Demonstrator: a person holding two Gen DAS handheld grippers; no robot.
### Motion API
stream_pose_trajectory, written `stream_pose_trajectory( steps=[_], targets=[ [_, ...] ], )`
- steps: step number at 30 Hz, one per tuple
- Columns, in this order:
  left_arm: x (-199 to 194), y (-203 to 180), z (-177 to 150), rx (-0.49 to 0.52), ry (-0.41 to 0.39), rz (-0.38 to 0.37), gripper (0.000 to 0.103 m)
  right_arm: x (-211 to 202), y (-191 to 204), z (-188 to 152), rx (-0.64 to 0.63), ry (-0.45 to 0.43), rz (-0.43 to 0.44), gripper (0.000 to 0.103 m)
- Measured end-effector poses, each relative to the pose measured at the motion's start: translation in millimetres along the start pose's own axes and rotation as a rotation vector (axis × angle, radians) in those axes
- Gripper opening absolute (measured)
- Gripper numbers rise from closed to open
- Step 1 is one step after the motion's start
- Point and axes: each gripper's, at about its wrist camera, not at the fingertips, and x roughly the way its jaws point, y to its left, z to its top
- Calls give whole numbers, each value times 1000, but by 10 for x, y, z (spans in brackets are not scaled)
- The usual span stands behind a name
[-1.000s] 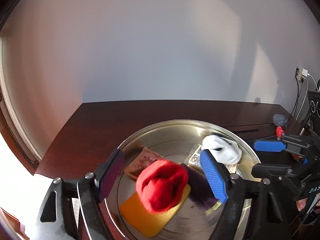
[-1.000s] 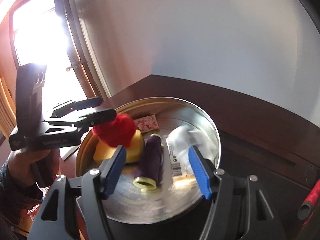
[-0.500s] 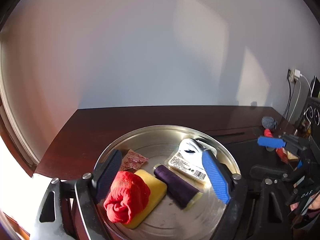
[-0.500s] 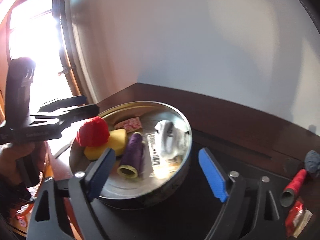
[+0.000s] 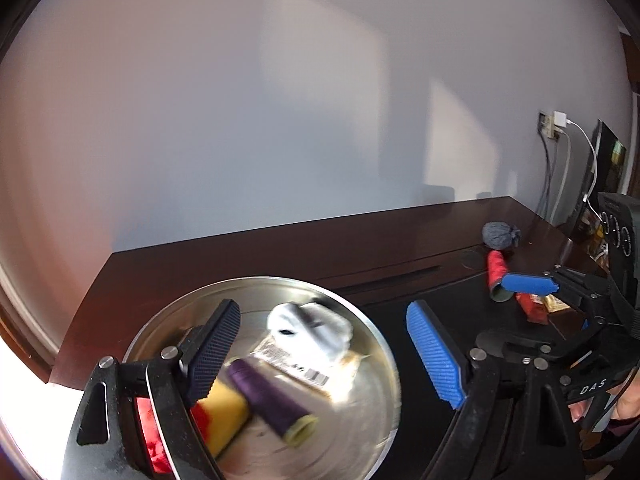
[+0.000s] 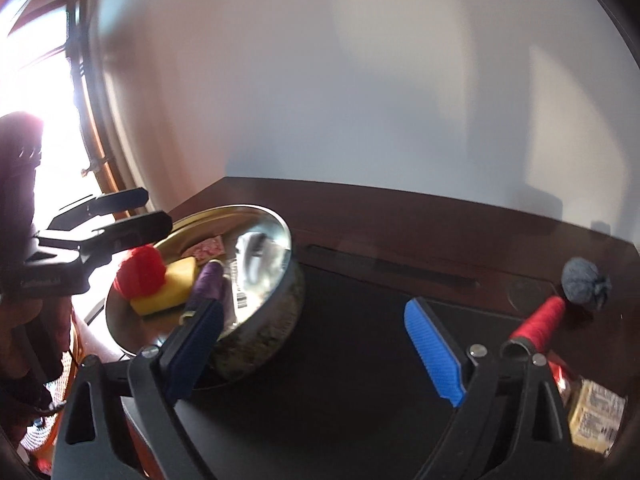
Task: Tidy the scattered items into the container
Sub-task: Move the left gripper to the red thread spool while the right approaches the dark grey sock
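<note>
Both grippers, left gripper (image 5: pixel 332 348) and right gripper (image 6: pixel 320 344), are held apart and empty. At two o'clock, the red spool (image 6: pixel 538 326) could be rolled away if nudged off-centre.

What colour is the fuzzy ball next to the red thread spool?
Blue-grey; the small fuzzy ball shows best in the right wrist view.

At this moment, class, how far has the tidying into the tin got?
Done: red ball, sponge, purple spool and white bundle lie in the tin. In hand: nothing; both tongs open. Left: grey ball, red spool, packets on the desk.
</note>
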Motion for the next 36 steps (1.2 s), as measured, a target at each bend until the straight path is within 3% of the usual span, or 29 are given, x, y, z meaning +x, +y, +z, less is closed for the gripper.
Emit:
stream_pose_trajectory(
  steps=[10,18,25,36],
  targets=[
    [243,-726,212,86,-6,-140,87,-294,-429,-331,71,5,-60,94],
    [686,-1357,249,115,50,-289,87,-999,-1372,-747,275,-8,-245,100],
    [1158,-1764,223,133,138,-342,87,-1395,-2030,-1050,472,-34,-332,101],
    [1817,-1938,284,94,226,-349,87,-1373,-2478,-855,477,-11,-312,101]
  ],
)
